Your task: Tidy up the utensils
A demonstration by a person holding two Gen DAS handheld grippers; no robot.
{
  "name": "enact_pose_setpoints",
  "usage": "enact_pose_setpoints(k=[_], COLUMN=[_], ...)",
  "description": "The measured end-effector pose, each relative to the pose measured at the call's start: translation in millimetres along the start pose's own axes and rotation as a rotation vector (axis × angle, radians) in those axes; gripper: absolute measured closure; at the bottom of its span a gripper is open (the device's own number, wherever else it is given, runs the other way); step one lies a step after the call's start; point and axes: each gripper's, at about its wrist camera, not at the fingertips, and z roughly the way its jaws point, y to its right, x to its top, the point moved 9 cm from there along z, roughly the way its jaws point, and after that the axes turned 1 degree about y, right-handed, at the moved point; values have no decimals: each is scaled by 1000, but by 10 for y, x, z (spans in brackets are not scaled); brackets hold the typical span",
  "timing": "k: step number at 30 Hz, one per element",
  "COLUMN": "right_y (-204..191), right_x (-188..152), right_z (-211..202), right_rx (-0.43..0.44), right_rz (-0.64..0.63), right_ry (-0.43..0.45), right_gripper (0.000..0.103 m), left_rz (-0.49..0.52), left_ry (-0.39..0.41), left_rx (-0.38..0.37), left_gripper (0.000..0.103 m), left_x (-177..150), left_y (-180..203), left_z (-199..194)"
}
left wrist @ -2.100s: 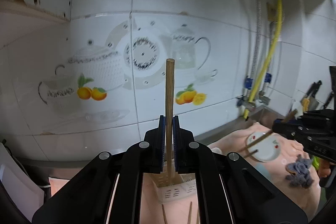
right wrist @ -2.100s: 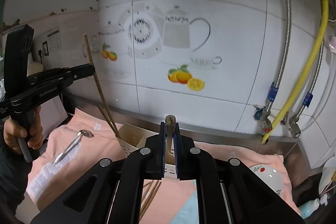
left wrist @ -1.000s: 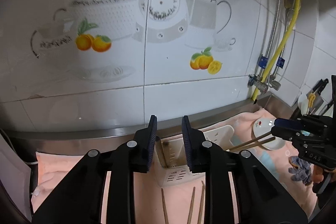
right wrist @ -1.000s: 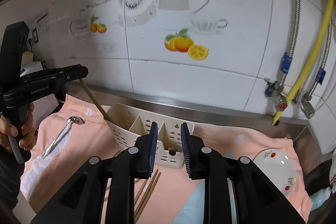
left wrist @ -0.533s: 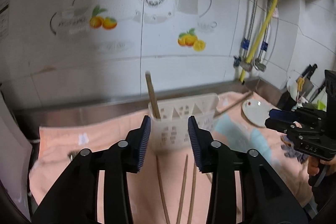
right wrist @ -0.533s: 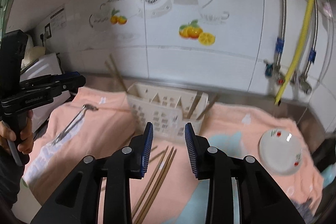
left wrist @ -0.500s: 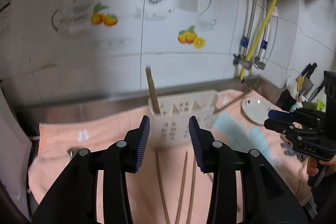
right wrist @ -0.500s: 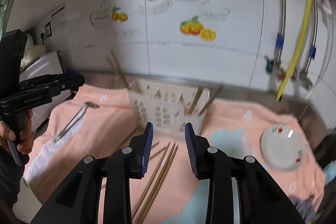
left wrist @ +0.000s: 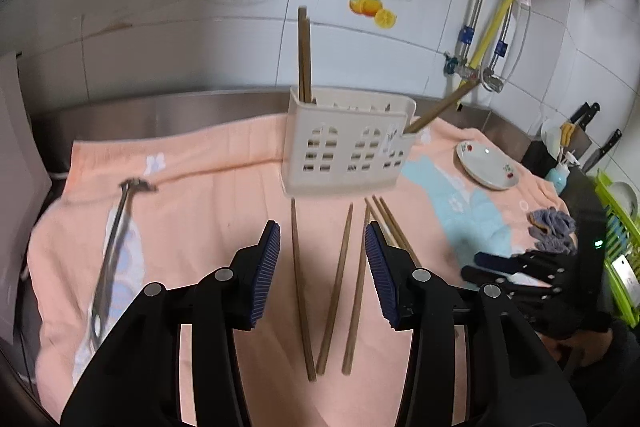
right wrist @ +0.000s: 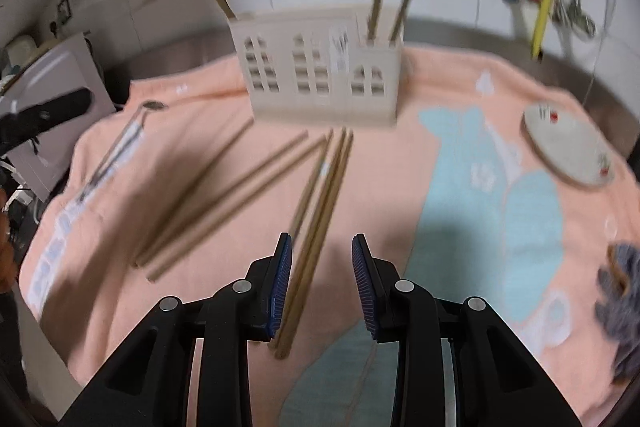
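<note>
Peach towel (left wrist: 208,195): chopsticks now stand in the caddy (left wrist: 344,151); left gripper (left wrist: 322,267) and right gripper (right wrist: 322,279), emptied, are spread above loose chopsticks (left wrist: 336,283).

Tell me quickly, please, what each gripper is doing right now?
Left gripper: open, empty, above loose chopsticks.
Right gripper: open, empty.

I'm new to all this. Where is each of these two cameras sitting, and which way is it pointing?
Left wrist: sits on the left gripper, looking along its open fingers at loose chopsticks and the utensil holder; the right gripper shows too.
Right wrist: sits on the right gripper, facing the holder and chopsticks; the left gripper shows at the left edge.
Shared: holder, chopsticks, metal spoon, plate, peach towel.
</note>
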Motion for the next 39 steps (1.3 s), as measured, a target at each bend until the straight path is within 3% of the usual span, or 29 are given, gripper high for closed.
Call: enact_pose_setpoints(k=[15, 32, 39], right_y=[18, -52, -26], right_x=[-135, -150, -167], right_z=[342, 398, 394], right_rx=[6, -33, -10], right_rz=[91, 37, 53], right_ry=[-57, -77, -90], right_gripper=[88, 91, 92], left_rz=[-25, -24, -25], left_ry=[-78, -115, -122], left_rx=[-32, -46, -52], left_gripper=[58, 58, 58], left_x=[-471, -606, -624], left_y=[-20, 14, 26], left_z=[110, 189, 217])
